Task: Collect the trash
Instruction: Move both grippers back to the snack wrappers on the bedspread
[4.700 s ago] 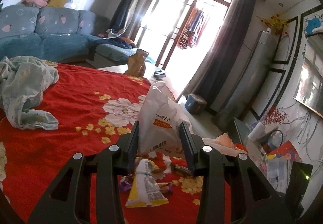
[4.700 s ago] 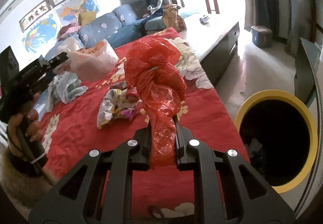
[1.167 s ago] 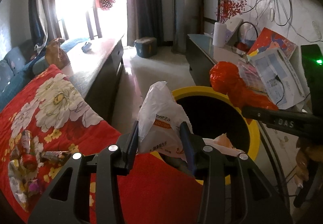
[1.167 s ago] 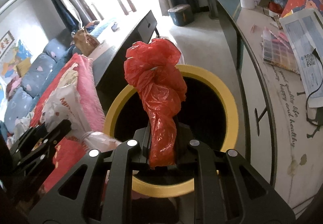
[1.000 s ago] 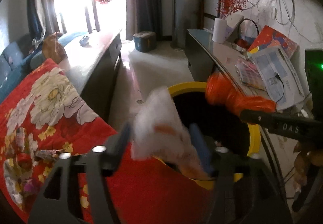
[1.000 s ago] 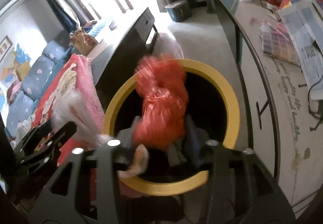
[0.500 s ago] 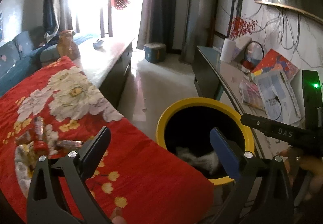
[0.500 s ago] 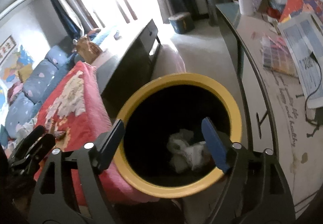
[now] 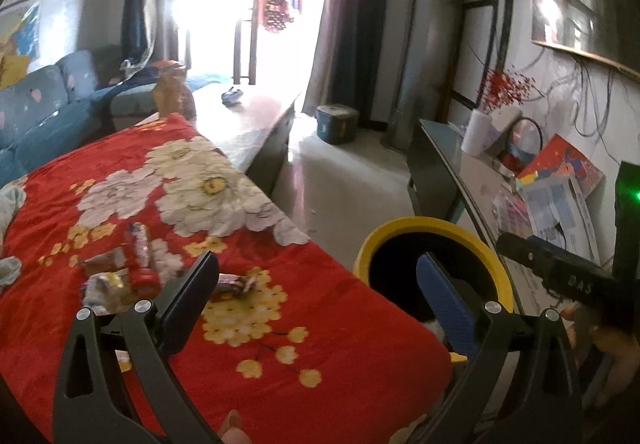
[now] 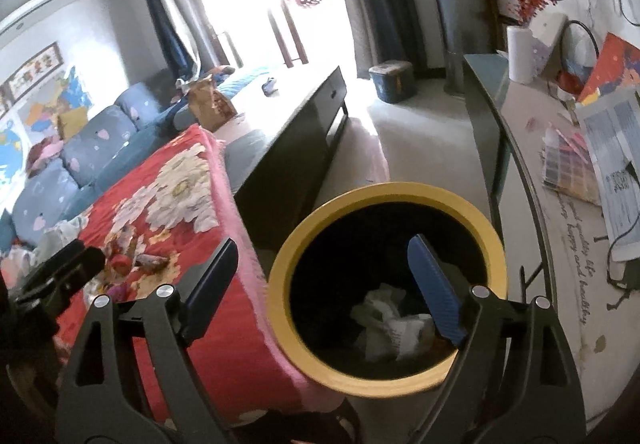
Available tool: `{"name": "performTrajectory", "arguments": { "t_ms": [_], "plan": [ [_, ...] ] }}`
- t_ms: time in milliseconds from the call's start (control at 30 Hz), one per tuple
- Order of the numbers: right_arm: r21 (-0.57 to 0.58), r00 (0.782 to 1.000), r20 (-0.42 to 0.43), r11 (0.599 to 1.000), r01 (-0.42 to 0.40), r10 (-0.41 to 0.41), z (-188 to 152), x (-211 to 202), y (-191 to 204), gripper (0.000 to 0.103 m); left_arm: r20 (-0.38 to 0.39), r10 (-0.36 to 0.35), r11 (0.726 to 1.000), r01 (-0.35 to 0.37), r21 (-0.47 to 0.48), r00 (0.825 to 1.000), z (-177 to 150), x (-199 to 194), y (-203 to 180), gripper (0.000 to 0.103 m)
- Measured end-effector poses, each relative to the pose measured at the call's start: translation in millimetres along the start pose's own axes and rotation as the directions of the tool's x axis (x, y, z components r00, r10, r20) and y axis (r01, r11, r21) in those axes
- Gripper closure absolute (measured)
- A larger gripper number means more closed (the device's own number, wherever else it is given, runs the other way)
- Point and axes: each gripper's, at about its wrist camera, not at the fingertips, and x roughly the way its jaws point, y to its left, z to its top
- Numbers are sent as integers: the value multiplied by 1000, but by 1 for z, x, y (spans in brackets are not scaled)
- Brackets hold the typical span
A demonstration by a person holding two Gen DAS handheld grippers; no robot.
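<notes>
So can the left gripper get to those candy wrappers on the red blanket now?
Probably yes. The left gripper is open and empty, and the wrappers lie uncovered on the red blanket just beyond its fingers, with nothing in between.

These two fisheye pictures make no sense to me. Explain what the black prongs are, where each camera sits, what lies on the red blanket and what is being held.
The black prongs are two-finger grippers, one in each of a person's hands; no robot arm is involved. A camera on each gripper looks forward along its fingers.

The left wrist view shows the left gripper open and empty above the red flowered blanket, where small snack wrappers remain. The right hand's tool pokes in at the right edge.

The right wrist view looks down into the yellow-rimmed bin. The right gripper has its jaws opening with nothing between them. Crumpled whitish trash lies inside the bin.

Nothing is held now.
</notes>
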Motion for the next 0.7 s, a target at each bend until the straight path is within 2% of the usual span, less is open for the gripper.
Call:
{"name": "performTrajectory", "arguments": {
  "t_ms": [700],
  "plan": [
    [-139,996,2,986,-88,89,-10,-11,57,23,34,92,988,-87,-126,995,-3,-28,60,7]
  ]
}}
